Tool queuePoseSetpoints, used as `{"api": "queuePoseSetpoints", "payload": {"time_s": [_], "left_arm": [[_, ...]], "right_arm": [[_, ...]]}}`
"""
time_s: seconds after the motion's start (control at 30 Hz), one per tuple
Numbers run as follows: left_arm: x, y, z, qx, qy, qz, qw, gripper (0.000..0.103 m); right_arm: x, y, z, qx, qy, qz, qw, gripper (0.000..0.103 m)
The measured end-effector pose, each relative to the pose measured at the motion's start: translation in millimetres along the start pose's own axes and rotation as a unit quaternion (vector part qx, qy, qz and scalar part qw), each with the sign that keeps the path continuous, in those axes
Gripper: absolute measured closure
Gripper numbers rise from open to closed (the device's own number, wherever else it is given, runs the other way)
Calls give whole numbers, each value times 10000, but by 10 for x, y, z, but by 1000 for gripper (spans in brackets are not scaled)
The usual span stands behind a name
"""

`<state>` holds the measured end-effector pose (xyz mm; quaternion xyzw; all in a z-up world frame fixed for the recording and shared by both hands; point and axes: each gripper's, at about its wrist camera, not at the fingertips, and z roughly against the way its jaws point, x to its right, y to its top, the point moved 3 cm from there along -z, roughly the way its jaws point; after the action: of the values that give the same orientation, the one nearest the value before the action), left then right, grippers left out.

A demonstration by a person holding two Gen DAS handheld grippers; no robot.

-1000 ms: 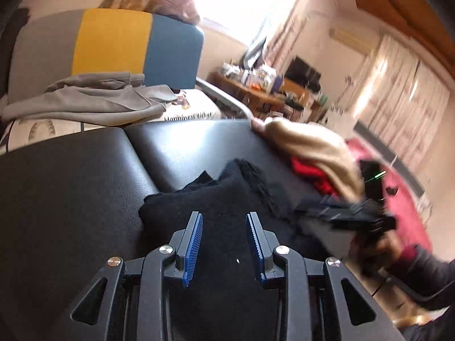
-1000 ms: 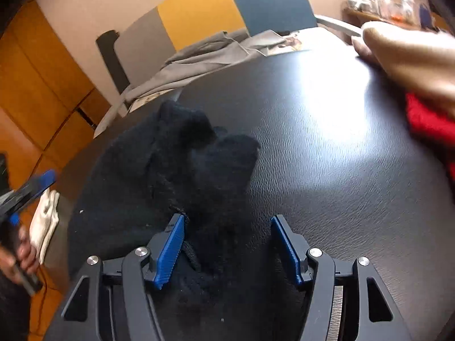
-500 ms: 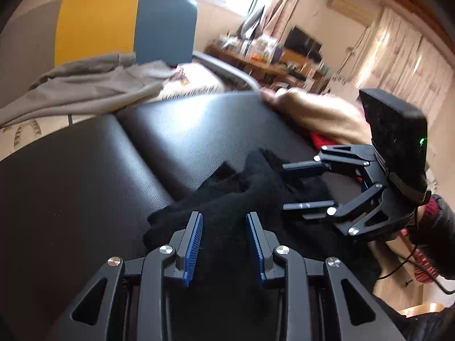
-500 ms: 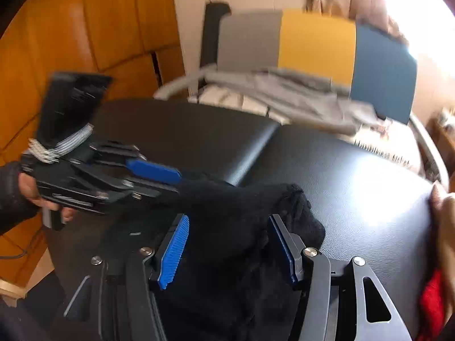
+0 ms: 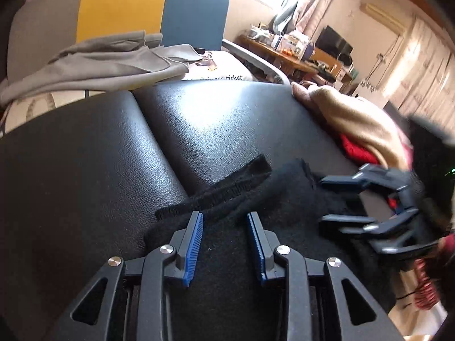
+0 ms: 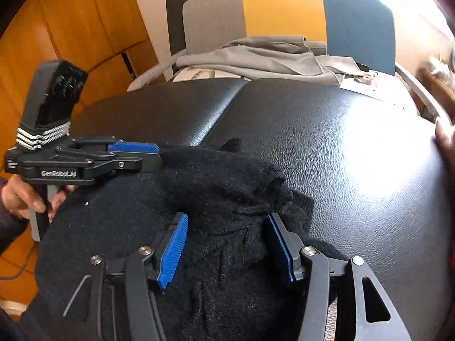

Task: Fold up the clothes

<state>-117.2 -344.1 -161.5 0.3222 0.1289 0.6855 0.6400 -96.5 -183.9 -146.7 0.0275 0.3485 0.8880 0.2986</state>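
A black knit garment lies bunched on the black padded table, with a ribbed edge stretched toward the table's middle seam. My left gripper hovers open over its near part, cloth under the blue pads but not pinched. To the right, blurred, my right gripper is open over the garment's right side. In the right wrist view the right gripper stands wide open above the garment. The left gripper, held by a hand, touches the garment's left edge.
A grey garment is draped over a chair with a grey, yellow and blue back beyond the table. A beige and red clothes pile sits at the table's right edge. Wooden panelling is on the left.
The black garment has spread flatter and its ribbed edge now lies out toward the seam. The right gripper has dropped lower and to the right in the left view. Both stay open.
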Motion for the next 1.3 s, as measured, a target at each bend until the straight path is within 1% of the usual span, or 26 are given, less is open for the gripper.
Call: {"api": "queuePoseSetpoints", "payload": {"time_s": [0.1, 0.2, 0.23, 0.33, 0.4, 0.43, 0.47, 0.5, 0.57, 0.6, 0.63, 0.7, 0.87, 1.07, 1.13, 1.2, 1.23, 1.3], "left_arm": [[42, 5, 11, -2, 107, -81, 9999, 70], [43, -9, 13, 17, 124, -30, 9999, 70], [45, -9, 12, 17, 138, -29, 9999, 70], [51, -22, 8, 23, 180, -26, 9998, 70], [43, -38, 3, 21, 189, 3, 9998, 70], [46, -48, -5, 14, 221, -37, 9997, 68], [59, -62, -19, 15, 300, -119, 9995, 68], [81, -77, -35, 44, 413, -203, 9989, 68], [117, -95, -57, 108, 608, -306, 9976, 68], [135, -97, -69, 145, 710, -342, 9968, 68], [146, -98, -77, 176, 786, -349, 9961, 68], [136, -89, -68, 213, 798, -234, 9963, 68], [194, -112, 60, 306, 966, -406, 9940, 68], [199, -165, 353, 371, 1246, -320, 9910, 57], [139, -230, 480, 380, 1216, -151, 9917, 53], [-2, -316, 584, 304, 987, 269, 9943, 50], [-104, -372, 640, 302, 821, 568, 9945, 48], [-260, -488, 705, 265, 596, 1006, 9928, 45]], "right_arm": [[-204, 9, 263, 58, 74, 336, 9994, 46], [-409, 18, 527, 116, 147, 671, 9976, 46], [-545, -68, 618, 61, 246, 872, 9959, 46], [-847, -388, 685, -280, 484, 1286, 9901, 47], [-830, -684, 572, -733, 301, 1268, 9888, 48], [-810, -837, 507, -972, 190, 1241, 9873, 48], [-789, -990, 444, -1210, 78, 1213, 9852, 48], [-705, -1124, 425, -1258, 40, 1033, 9867, 48], [-504, -1279, 512, -886, 176, 470, 9948, 48], [-409, -1333, 548, -740, 217, 152, 9969, 48], [-386, -1368, 565, -645, 200, 44, 9977, 48], [-420, -1406, 572, -568, 65, 81, 9983, 48], [-402, -1480, 617, -488, 38, 4, 9988, 47], [-388, -1575, 665, -396, -14, -59, 9992, 45], [-391, -1614, 680, -350, -55, -73, 9993, 44], [-399, -1654, 694, -312, -119, -85, 9994, 43], [-406, -1671, 701, -300, -153, -79, 9994, 42], [-443, -1696, 700, -273, -242, -108, 9993, 40]]}}
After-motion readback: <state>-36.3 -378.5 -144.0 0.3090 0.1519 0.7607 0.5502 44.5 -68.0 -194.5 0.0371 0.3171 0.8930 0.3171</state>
